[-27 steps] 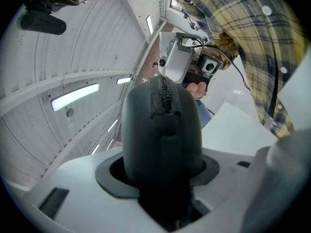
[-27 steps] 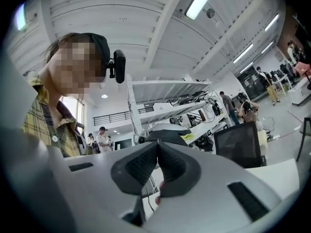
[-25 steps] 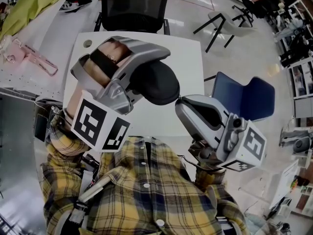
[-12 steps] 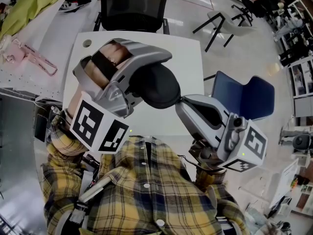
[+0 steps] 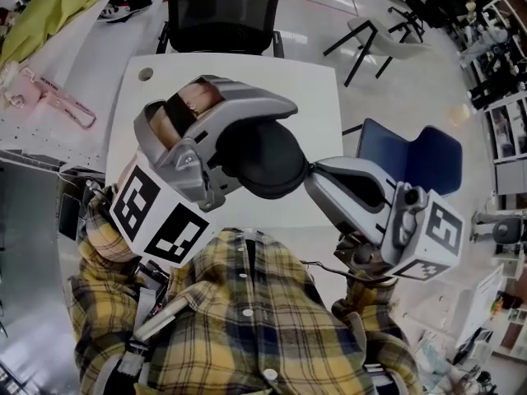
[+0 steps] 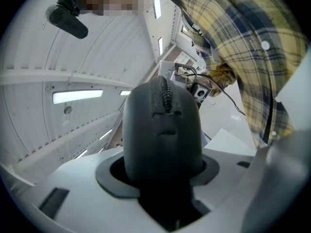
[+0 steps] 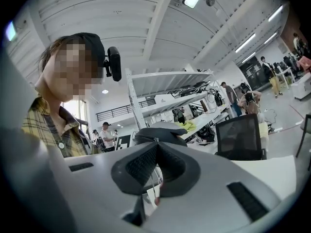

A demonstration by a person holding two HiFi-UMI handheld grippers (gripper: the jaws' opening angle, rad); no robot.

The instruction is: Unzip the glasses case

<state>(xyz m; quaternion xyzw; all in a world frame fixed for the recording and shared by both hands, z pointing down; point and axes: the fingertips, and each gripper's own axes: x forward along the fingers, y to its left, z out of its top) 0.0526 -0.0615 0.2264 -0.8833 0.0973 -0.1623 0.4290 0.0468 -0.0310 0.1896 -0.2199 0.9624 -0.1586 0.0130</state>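
A black oval glasses case (image 5: 265,160) is held up over the white table (image 5: 317,89), in front of my chest. My left gripper (image 5: 235,153) is shut on it, one jaw on each side. The left gripper view shows the case (image 6: 163,130) standing between the jaws, its zipper (image 6: 164,95) running over the top end. My right gripper (image 5: 311,171) meets the case's right end. In the right gripper view the jaws close to a point (image 7: 155,145) at the zipper pull (image 7: 155,141), under the case (image 7: 163,132). The pull itself is tiny and mostly hidden.
A black mesh office chair (image 5: 222,11) stands at the table's far side and a blue chair (image 5: 412,163) at its right. A neighbouring table on the left holds a green cloth (image 5: 49,11) and a pink object (image 5: 58,97). People stand far off (image 7: 106,136).
The left gripper has turned and shifted a little right with the case. The right gripper has moved right and slightly down while staying at the case's end.
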